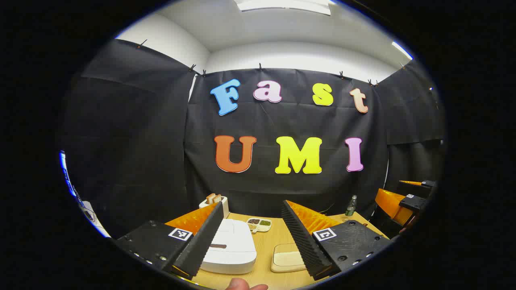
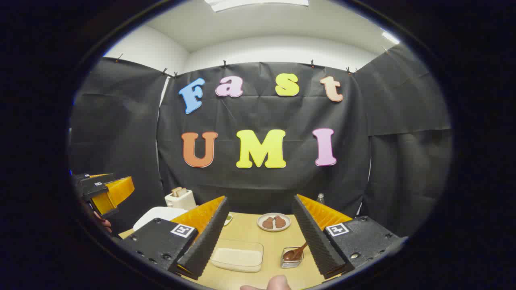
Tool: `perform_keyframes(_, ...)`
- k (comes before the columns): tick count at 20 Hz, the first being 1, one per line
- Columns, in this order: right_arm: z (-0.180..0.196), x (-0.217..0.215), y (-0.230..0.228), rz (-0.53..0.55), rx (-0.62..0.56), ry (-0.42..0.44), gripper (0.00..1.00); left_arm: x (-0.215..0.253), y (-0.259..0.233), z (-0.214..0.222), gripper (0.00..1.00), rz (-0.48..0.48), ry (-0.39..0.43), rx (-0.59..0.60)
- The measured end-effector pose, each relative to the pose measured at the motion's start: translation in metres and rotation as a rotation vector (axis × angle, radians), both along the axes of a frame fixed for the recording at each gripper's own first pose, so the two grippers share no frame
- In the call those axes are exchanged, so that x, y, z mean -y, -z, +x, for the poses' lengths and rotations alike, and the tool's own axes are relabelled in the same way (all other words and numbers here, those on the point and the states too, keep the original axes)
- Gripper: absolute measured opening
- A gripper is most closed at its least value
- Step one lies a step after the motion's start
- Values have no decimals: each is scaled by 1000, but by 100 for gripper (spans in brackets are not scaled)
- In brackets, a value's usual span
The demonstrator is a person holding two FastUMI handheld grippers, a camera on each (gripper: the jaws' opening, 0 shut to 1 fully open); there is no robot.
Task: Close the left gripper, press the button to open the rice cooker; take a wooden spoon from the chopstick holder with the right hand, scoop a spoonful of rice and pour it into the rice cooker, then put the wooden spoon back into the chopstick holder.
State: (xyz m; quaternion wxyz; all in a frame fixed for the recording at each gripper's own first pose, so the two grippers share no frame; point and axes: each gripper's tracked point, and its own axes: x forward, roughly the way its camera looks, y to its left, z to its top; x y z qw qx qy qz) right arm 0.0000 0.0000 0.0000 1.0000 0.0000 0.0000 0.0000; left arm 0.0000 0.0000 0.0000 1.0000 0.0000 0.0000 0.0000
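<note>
Already poised over wooden table [image 1: 264,245]: white rice cooker [image 1: 230,245], lid down, sits beneath left gripper [image 1: 252,233], jaws spread wide. Risk: pressing button [image 1: 218,245] unclosed, fingers straddle and miss. Right gripper [image 2: 260,235], jaws likewise apart, hovers above rice tray [image 2: 238,256]; wooden spoon [image 2: 294,253] leans in small chopstick holder [image 2: 291,262], light enough to tip if snagged.

Lighting: ceiling panels [image 1: 284,5] are glowing overhead, evenly brightening the tabletop [image 2: 246,231]. Shadows: soft, faint. Glare: blooming at the panels. Distortion: fisheye is bowing edges. Focus: staying sharp centrally, smearing toward rims.
</note>
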Motion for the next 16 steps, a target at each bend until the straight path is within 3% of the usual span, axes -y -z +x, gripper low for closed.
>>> perform_keyframes(16,9,-2,-7,22,20,-33,100,-2,1,5,93,-13,-29,-14)
